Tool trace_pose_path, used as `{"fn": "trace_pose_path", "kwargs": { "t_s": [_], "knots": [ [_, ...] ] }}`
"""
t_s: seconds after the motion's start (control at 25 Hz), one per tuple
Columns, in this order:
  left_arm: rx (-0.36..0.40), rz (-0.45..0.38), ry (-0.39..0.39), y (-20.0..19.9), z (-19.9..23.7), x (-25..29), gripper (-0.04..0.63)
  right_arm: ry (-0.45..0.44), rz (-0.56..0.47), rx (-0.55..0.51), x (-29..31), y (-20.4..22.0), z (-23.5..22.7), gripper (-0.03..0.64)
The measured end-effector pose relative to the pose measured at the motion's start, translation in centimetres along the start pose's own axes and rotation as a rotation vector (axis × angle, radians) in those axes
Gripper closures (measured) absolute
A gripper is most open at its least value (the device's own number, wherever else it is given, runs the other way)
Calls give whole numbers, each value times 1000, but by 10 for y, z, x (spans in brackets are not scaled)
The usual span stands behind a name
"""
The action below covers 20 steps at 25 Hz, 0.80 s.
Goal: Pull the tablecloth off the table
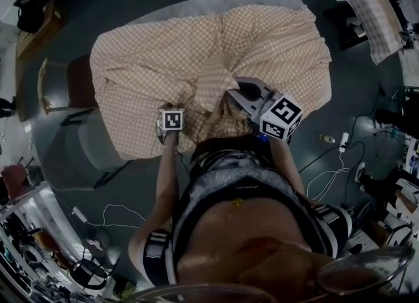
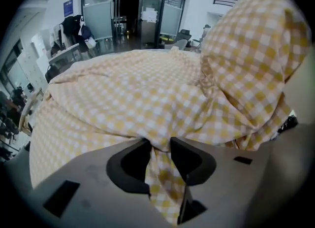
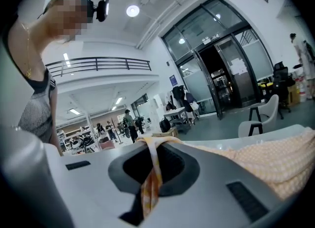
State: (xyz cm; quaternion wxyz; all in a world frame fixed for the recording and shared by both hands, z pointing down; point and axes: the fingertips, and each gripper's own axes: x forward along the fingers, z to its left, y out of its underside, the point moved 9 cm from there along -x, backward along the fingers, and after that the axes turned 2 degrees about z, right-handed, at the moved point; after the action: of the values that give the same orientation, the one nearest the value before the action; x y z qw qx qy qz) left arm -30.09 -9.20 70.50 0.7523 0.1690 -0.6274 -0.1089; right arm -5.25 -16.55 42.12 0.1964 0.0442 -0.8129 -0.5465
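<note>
The yellow-and-white checked tablecloth (image 1: pixel 196 53) lies bunched and rumpled over the grey table (image 1: pixel 216 2), whose far edge shows bare. At the near edge my left gripper (image 1: pixel 171 117) is shut on a gathered fold of it. In the left gripper view the cloth (image 2: pixel 147 89) runs down between the two dark pads (image 2: pixel 129 165) at the gripper (image 2: pixel 161 147). My right gripper (image 1: pixel 247 95) sits just to the right, raised a little, shut on a thin twisted strip of the cloth (image 3: pixel 150 182). The right gripper view shows that gripper (image 3: pixel 151 146) with the rest of the cloth (image 3: pixel 280 163) beyond it.
A wooden chair (image 1: pixel 62 86) stands left of the table and a grey seat (image 1: pixel 98 144) at its near left. Another checked cloth (image 1: pixel 370 14) covers a table at the far right. White cables (image 1: pixel 330 171) lie on the floor to my right.
</note>
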Motion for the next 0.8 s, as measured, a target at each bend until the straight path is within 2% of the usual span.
{"fn": "trace_pose_path", "kwargs": {
  "t_s": [0.12,0.16,0.24,0.32,0.56,0.8],
  "knots": [
    [12,16,0,-7,-3,-4,555,11,-4,4,-8,4,0,554],
    [15,23,-12,-8,-3,-6,573,13,-5,5,-10,5,-1,554],
    [7,27,-20,-10,-5,-7,578,15,-8,7,-15,6,-4,554],
    [-41,-1,26,-12,-10,-9,580,18,-4,10,-20,6,-8,554],
    [-145,-179,110,-39,-22,-47,583,2,15,3,-26,7,-18,554],
    [-137,-308,189,-64,-57,-82,583,3,33,-31,-31,4,-22,554]
  ]
}}
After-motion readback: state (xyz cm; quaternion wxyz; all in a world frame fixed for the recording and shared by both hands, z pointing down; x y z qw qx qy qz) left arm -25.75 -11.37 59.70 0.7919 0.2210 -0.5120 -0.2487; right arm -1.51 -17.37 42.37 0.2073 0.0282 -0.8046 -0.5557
